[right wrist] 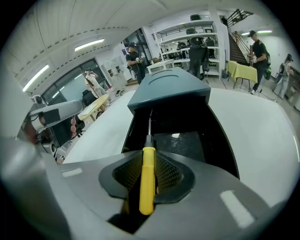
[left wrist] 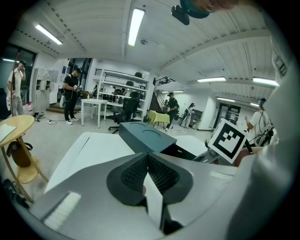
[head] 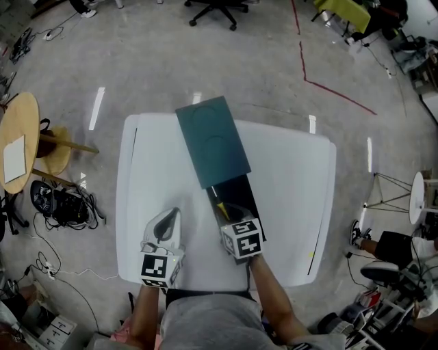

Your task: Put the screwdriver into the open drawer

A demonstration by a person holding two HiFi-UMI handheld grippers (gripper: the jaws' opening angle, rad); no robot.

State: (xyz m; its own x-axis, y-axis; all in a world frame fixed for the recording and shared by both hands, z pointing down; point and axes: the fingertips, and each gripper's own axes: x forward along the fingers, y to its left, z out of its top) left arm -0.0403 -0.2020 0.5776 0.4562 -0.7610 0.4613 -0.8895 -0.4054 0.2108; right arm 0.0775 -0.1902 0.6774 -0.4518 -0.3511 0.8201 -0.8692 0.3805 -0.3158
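Note:
A screwdriver with a yellow handle [right wrist: 147,180] sits between the pads of my right gripper [right wrist: 147,161], which is shut on it. Its metal shaft [right wrist: 150,124] points into the open black drawer [right wrist: 187,140]. In the head view the right gripper [head: 227,215] hangs over the near end of the drawer [head: 236,191], with the yellow handle [head: 222,208] showing just ahead of the marker cube. The drawer slides out of a teal cabinet [head: 212,140] on the white table [head: 287,205]. My left gripper [head: 168,219] is over the table left of the drawer, shut with nothing in it [left wrist: 148,163].
A round wooden table [head: 17,140] and a tangle of cables [head: 65,205] lie on the floor at the left. An office chair [head: 215,10] stands beyond the table. A white stand [head: 416,198] and gear are at the right. Several people stand far off.

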